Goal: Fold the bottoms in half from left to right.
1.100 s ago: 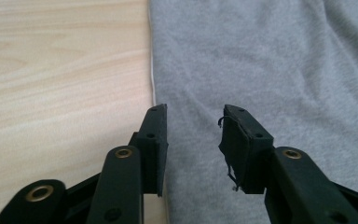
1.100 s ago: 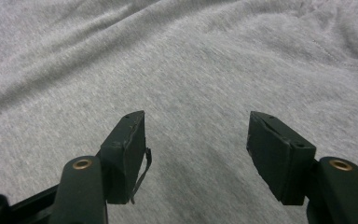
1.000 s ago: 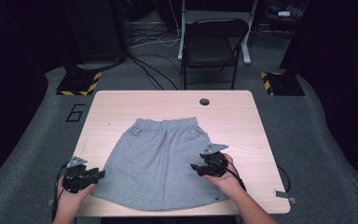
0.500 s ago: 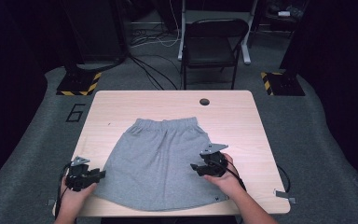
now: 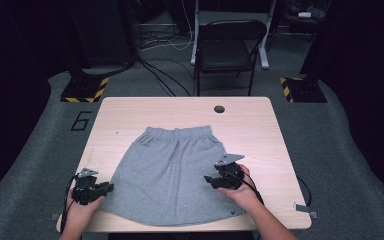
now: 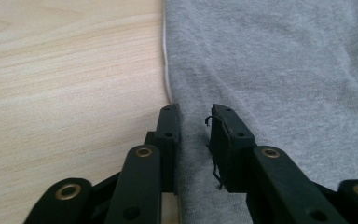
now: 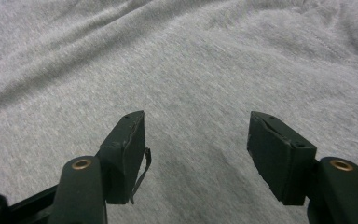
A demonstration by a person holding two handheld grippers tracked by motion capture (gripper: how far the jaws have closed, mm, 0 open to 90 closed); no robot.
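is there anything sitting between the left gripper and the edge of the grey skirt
Nothing visible. The left gripper is already at the side edge of the grey skirt, its jaws straddling the fabric with a narrow gap left, having just been closing. Only bare wooden table lies beside that edge. The right gripper hangs open over the skirt.

Bare table (image 5: pixel 130 115) lies open around the grey skirt (image 5: pixel 172 170); only a small round hole (image 5: pixel 219 108) interrupts the far edge.
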